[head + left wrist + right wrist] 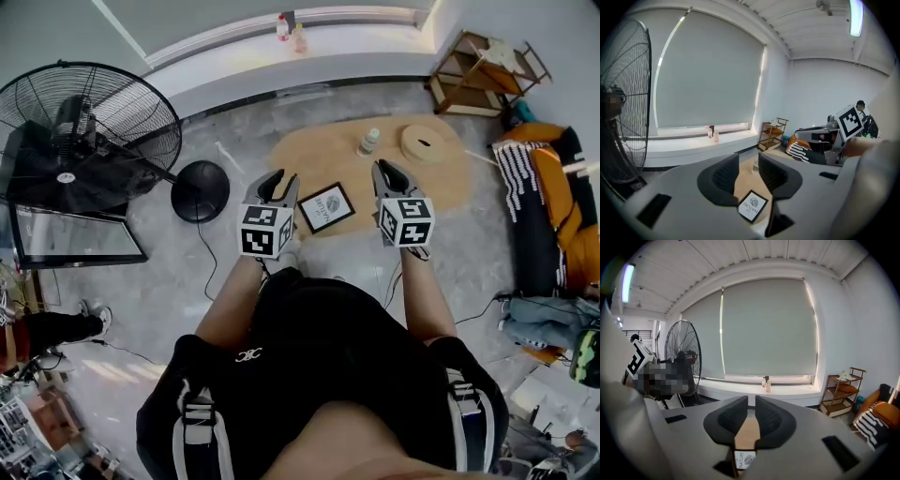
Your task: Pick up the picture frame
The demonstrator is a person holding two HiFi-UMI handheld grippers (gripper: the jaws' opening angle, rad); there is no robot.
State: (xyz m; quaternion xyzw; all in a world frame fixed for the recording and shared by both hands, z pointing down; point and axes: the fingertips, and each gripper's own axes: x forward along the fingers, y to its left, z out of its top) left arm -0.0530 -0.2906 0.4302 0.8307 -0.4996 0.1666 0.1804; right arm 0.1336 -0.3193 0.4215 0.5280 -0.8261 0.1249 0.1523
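Observation:
The picture frame (326, 207), black-edged with a white print, lies flat on the near part of a low oval wooden table (309, 155). My left gripper (279, 178) hovers just left of the frame and my right gripper (387, 169) just right of it, both above the table and apart from the frame. In the left gripper view the jaws (748, 161) stand apart with nothing between them, and the frame (753, 206) shows below the gap. The right gripper (751, 404) has a narrower gap, also empty, with the frame (744, 459) beneath.
A small bottle (369, 141) and a round wooden disc (423, 142) sit on the table's far side. A large floor fan (84, 131) with a round base (200, 190) stands at the left. A wooden shelf (478, 70) and piled fabrics (548, 206) are at the right.

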